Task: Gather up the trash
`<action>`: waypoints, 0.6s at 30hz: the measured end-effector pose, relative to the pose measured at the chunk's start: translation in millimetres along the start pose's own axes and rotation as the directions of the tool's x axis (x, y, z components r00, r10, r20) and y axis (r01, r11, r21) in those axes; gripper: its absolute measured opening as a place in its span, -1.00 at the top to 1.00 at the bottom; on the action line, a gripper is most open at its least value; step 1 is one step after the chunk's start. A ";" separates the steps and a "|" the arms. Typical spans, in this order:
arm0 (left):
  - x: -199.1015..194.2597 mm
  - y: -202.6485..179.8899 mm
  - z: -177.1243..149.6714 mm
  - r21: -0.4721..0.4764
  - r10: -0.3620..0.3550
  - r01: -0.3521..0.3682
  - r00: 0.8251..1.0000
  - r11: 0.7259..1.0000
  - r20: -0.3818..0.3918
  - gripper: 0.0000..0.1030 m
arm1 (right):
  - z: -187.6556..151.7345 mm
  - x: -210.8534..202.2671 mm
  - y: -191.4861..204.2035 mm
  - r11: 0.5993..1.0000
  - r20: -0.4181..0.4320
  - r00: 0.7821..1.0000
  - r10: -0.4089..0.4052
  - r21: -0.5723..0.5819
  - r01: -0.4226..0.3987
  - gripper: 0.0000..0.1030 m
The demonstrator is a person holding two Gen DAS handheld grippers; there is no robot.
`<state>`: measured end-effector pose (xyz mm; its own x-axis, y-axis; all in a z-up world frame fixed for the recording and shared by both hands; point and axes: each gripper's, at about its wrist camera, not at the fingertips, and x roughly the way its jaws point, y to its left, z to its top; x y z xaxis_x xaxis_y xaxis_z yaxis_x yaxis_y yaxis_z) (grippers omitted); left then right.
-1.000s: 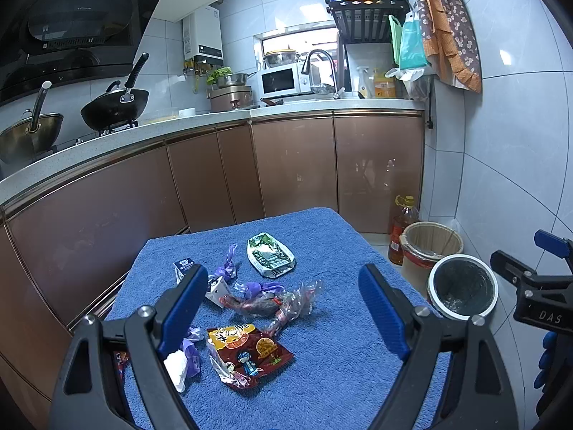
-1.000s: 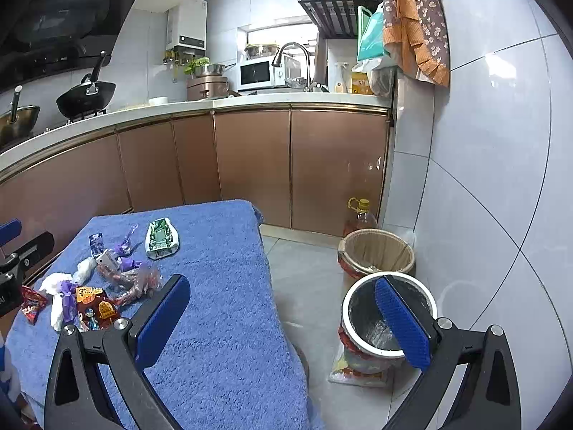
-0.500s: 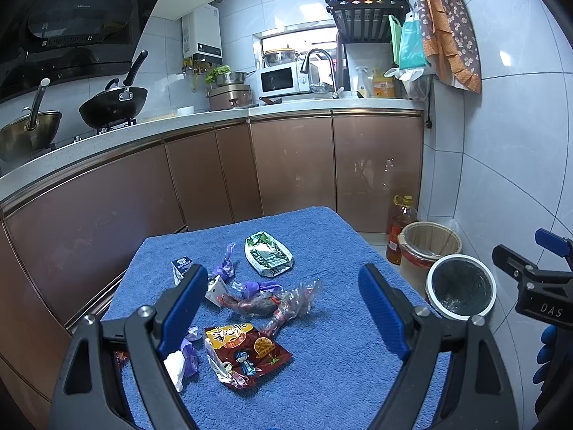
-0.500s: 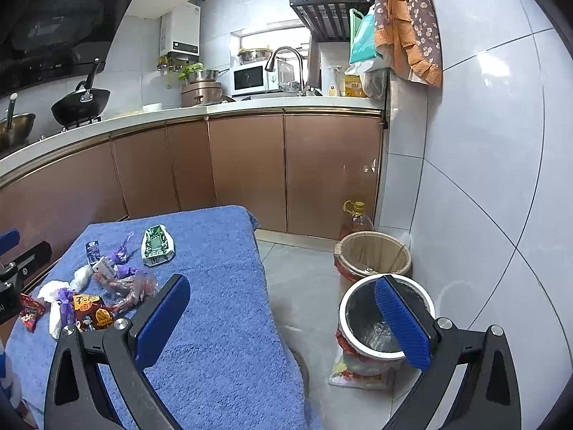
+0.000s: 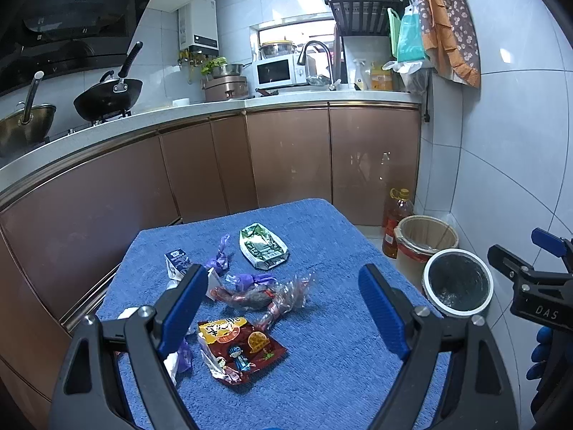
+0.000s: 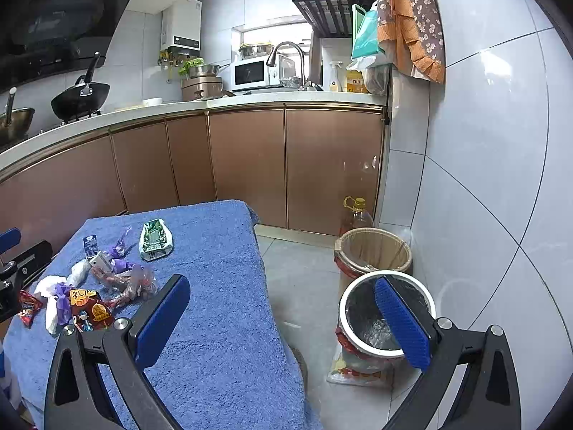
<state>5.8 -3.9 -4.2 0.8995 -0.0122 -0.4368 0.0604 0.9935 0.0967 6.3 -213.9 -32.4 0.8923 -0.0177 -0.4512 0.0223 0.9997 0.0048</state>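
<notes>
Several wrappers lie on a blue towel-covered table (image 5: 322, 236): a red snack packet (image 5: 241, 349), a crumpled clear wrapper (image 5: 279, 295), purple wrappers (image 5: 250, 280), a green packet (image 5: 263, 247) and a small carton (image 5: 176, 258). My left gripper (image 5: 283, 304) is open and empty above the near part of the pile. My right gripper (image 6: 283, 315) is open and empty, over the table's right edge and the floor. A white-rimmed trash bin (image 6: 386, 313) with a black liner stands on the floor to the right; it also shows in the left wrist view (image 5: 458, 281).
A tan-lined basket (image 6: 372, 251) and an oil bottle (image 6: 354, 213) stand behind the bin by the tiled wall. Brown cabinets (image 6: 247, 165) run behind the table. White tissue (image 6: 50, 308) and a red wrapper (image 6: 28, 306) lie at the table's left.
Both views have drifted slightly; the right gripper has shifted a little to the right and back. Both grippers stay open and the trash has not moved.
</notes>
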 end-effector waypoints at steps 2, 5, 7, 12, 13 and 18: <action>1.1 -0.7 0.2 0.000 -0.003 0.003 1.000 1.000 0.000 -0.66 | -0.2 0.6 0.2 1.000 0.001 1.000 -0.002 0.000 0.002 -1.00; 3.6 -1.2 0.0 -0.002 -0.009 0.009 1.000 1.000 0.003 -0.66 | -1.1 3.0 -0.6 1.000 -0.001 1.000 -0.005 0.002 0.005 -1.00; 5.0 -2.0 0.3 0.003 -0.006 0.006 1.000 1.000 0.004 -0.66 | -0.8 4.7 -1.2 1.000 -0.003 1.000 -0.005 0.005 0.005 -1.00; 8.3 -2.0 2.5 0.013 -0.005 0.005 1.000 1.000 0.015 -0.66 | 1.2 8.3 -0.5 1.000 -0.003 1.000 -0.002 -0.002 0.002 -1.00; 9.5 -1.6 3.3 0.014 -0.009 0.009 1.000 1.000 0.013 -0.66 | 2.1 8.9 0.5 1.000 -0.002 1.000 0.000 -0.005 0.000 -1.00; 16.6 2.1 6.8 0.015 -0.018 0.018 1.000 1.000 0.007 -0.66 | 7.3 10.8 3.8 1.000 0.014 1.000 0.011 -0.020 -0.011 -1.00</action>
<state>23.9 -2.8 -5.1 0.9013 -0.0310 -0.4320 0.0830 0.9913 0.1020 19.3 -210.4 -30.8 0.8989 -0.0070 -0.4382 0.0039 1.0000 -0.0081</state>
